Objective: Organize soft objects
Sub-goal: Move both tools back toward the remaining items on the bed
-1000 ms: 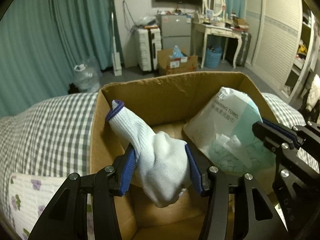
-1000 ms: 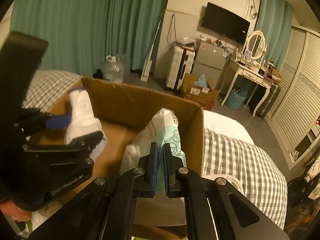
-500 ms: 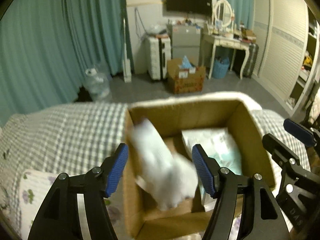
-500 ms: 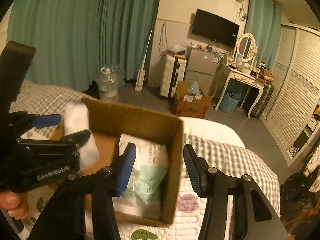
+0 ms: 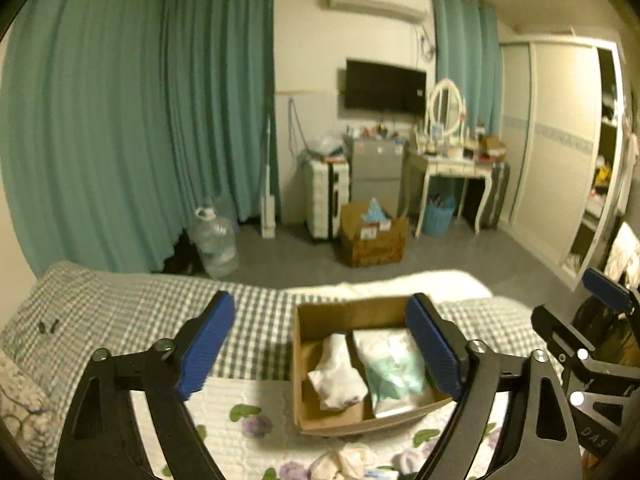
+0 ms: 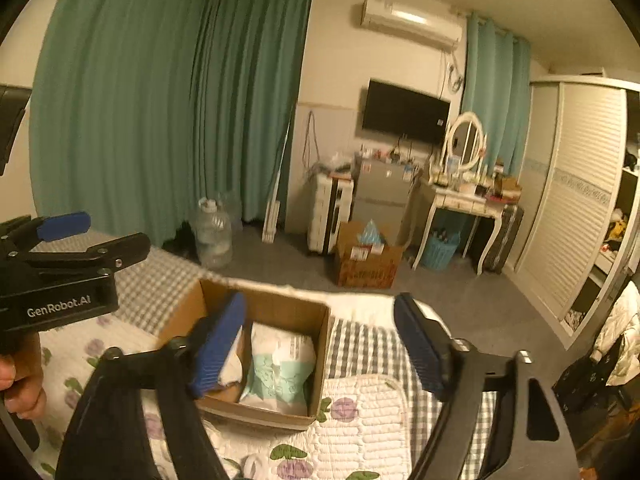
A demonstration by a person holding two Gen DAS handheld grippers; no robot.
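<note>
Both tongs are above the bed (image 5: pixel 120 312), looking down toward the cardboard box (image 5: pixel 316 320) that sits on the white quilt with purple flowers (image 6: pixel 360 420). Left tongs (image 5: pixel 320 344): jaws spread wide, having just been opening, with nothing between the blue pads (image 5: pixel 206 344); the box shows through the gap, well below. Right tongs (image 6: pixel 320 344): jaws also apart, having just been opening, nothing between them, one blue pad in front of the box's left half in the right wrist view. Contents of the box: a white glove (image 5: pixel 338 376) lies crumpled in the left part, and a pale green and white towel packet (image 5: pixel 394 368) lies flat in the right part, just beside the glove and seemingly touching it. In the right wrist view the towel packet (image 6: pixel 280 364) leans against the right wall of the box (image 6: pixel 324 344); most of the glove is hidden there behind the pad. The left tongs appear at the left edge of the right wrist view (image 6: pixel 80 236), with part of a hand (image 6: pixel 22 376) holding the handle. The right tongs show at the right edge of the left wrist view (image 5: pixel 592 312). A few small soft items (image 5: pixel 352 460), white and blurred, lie on the quilt in front of the box; what they are I cannot tell. A grey checked cover (image 5: pixel 132 312) lies beyond the quilt. Background: teal curtains (image 5: pixel 120 120), a water jug (image 5: pixel 214 240) on the floor, a second cardboard box (image 5: pixel 372 240), a white dressing table (image 5: pixel 452 168) with an oval mirror.
</note>
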